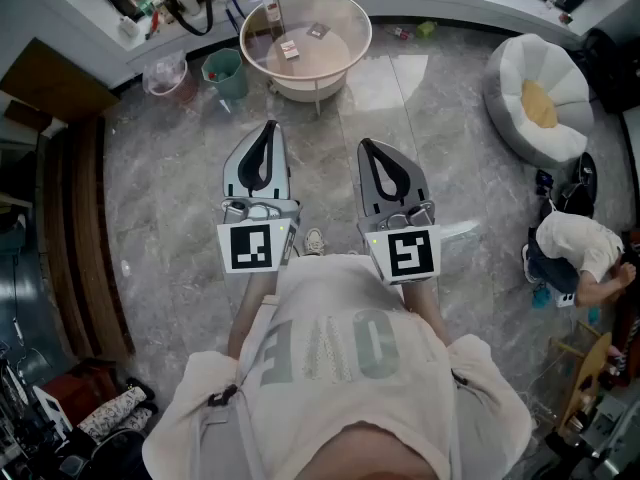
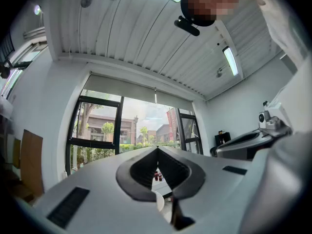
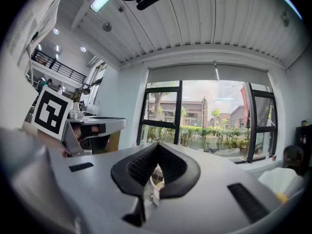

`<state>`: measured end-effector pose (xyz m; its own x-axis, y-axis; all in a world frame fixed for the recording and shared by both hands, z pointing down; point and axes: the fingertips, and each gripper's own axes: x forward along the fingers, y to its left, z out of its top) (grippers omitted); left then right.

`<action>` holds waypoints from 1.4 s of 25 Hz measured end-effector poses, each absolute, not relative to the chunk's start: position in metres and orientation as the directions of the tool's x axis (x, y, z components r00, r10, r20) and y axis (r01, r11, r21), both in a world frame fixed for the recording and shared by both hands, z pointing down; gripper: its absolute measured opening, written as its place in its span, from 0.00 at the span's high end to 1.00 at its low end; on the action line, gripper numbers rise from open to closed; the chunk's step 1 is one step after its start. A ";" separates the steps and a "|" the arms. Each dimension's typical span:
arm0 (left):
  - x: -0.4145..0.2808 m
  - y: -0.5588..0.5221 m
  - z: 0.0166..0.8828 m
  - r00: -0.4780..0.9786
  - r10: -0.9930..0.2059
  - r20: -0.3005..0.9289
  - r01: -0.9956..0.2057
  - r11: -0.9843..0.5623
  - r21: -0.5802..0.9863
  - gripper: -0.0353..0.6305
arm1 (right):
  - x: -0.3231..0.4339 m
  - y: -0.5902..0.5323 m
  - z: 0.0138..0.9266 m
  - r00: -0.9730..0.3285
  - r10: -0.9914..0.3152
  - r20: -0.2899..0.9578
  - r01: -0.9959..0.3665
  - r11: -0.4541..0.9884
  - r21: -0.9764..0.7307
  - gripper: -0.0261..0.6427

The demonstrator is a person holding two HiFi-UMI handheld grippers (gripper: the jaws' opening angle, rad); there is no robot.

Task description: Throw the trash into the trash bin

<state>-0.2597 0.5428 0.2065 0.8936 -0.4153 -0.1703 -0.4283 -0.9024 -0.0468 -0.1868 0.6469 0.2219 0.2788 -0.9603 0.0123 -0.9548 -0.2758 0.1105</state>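
Nearest me is the wearer's pale shirt (image 1: 330, 368), filling the near edge of the head view. Far left, by the counter, stand two candidates for the drop: a bagged bin (image 1: 167, 76) and, just right of it, a green bin (image 1: 225, 73). Both look open at the top.

The left claw (image 1: 269, 128) is held out over bare floor (image 1: 160, 228). Its tips are together and nothing sits between the pads; its own view shows only the bowed gap behind the meeting tips.

Beyond it, at the far middle, sits the round table (image 1: 355, 58). The trash (image 1: 289, 49) I am after seems to be the two small scraps on its top, well apart from either claw. The right claw (image 1: 366, 144), beside the left, is likewise closed and empty.

Far right are a beanbag (image 1: 535, 98) and a crouching person (image 1: 575, 248), neither in my way.

Nothing is picked up yet, so I judge the step in hand to be the approach. To do it well I would walk in until the table is near and part one claw's jaws before descending. I would come at a scrap from above with the pads straddling it, since flat pieces may slide on a smooth top. The left claw suits best: the bins lie on that side, so the carry is short.
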 end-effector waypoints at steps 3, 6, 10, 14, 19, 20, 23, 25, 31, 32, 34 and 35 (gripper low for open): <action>-0.260 0.538 0.208 0.895 -0.412 -0.169 -0.426 -0.903 -0.052 0.93 | -0.188 0.643 0.225 0.281 -0.960 0.019 -0.956 -0.277 0.098 0.94; -0.264 0.533 0.210 0.894 -0.415 -0.166 -0.428 -0.903 -0.047 0.93 | -0.184 0.643 0.230 0.301 -0.953 0.041 -0.949 -0.294 0.117 0.94; -0.272 0.522 0.219 0.889 -0.432 -0.151 -0.441 -0.897 -0.026 0.93 | -0.189 0.639 0.239 0.280 -0.958 0.064 -0.956 -0.272 0.114 0.94; -0.285 0.508 0.231 0.880 -0.457 -0.133 -0.460 -0.888 0.008 0.93 | -0.199 0.632 0.243 0.285 -0.957 0.047 -0.955 -0.280 0.101 0.94; -0.297 0.487 0.239 0.874 -0.468 -0.129 -0.468 -0.883 0.033 0.93 | -0.213 0.616 0.255 0.278 -0.957 0.078 -0.960 -0.275 0.054 0.94; -0.299 0.482 0.239 0.874 -0.468 -0.133 -0.468 -0.883 0.035 0.93 | -0.215 0.612 0.256 0.275 -0.958 0.082 -0.961 -0.272 0.052 0.94; -0.308 0.468 0.244 0.874 -0.468 -0.131 -0.469 -0.883 0.032 0.93 | -0.221 0.603 0.257 0.282 -0.955 0.089 -0.959 -0.278 0.057 0.94; -0.315 0.458 0.249 0.871 -0.474 -0.129 -0.474 -0.880 0.036 0.93 | -0.222 0.600 0.259 0.296 -0.951 0.090 -0.955 -0.293 0.048 0.94; -0.321 0.428 0.252 0.850 -0.510 -0.130 -0.508 -0.860 0.051 0.93 | -0.212 0.591 0.265 0.316 -0.942 0.111 -0.949 -0.313 0.041 0.94; -0.319 0.424 0.252 0.850 -0.511 -0.131 -0.509 -0.859 0.050 0.93 | -0.208 0.588 0.265 0.317 -0.942 0.109 -0.948 -0.315 0.039 0.94; -0.313 0.418 0.253 0.848 -0.514 -0.128 -0.512 -0.858 0.049 0.93 | -0.199 0.580 0.268 0.317 -0.942 0.107 -0.948 -0.315 0.032 0.94; -0.310 0.416 0.255 0.848 -0.516 -0.125 -0.514 -0.857 0.047 0.93 | -0.193 0.577 0.272 0.316 -0.943 0.108 -0.949 -0.315 0.024 0.94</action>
